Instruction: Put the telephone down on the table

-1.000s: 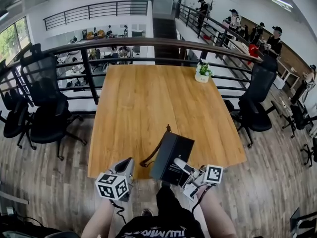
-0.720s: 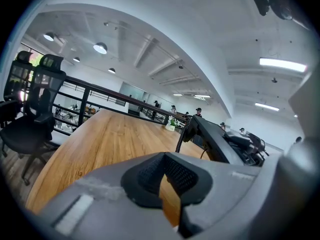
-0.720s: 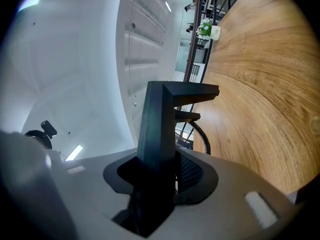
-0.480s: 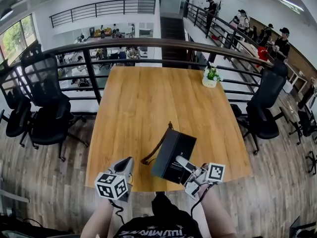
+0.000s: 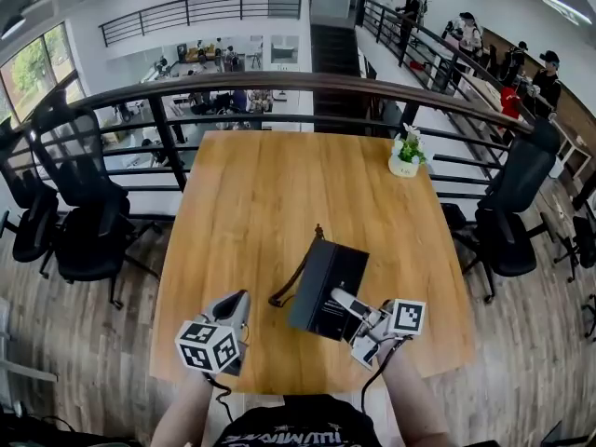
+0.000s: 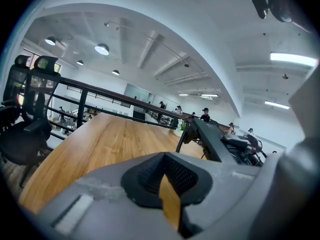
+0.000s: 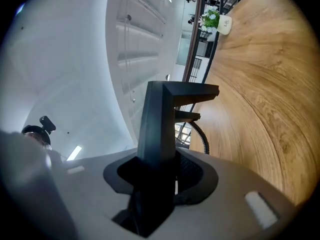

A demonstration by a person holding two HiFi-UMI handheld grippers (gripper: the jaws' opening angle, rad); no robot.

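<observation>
The black telephone (image 5: 323, 289) hangs tilted over the near part of the wooden table (image 5: 279, 194), its coiled cord (image 5: 291, 280) dangling at its left. My right gripper (image 5: 339, 299) is shut on the phone's near edge; in the right gripper view the dark body (image 7: 159, 129) rises straight out of the jaws of the right gripper (image 7: 157, 184). My left gripper (image 5: 238, 300) hovers to the left of the phone, shut and empty. The left gripper view shows the left gripper (image 6: 167, 181) in front, with the telephone (image 6: 222, 144) to its right.
A small potted plant (image 5: 406, 159) stands at the table's far right corner. A dark railing (image 5: 279, 84) runs behind the table. Black office chairs stand to the left (image 5: 79, 212) and right (image 5: 512, 212). People stand far off at the back right.
Both grippers and the telephone have moved forward from the table's near edge to over the tabletop. The grip on the phone is unchanged.
</observation>
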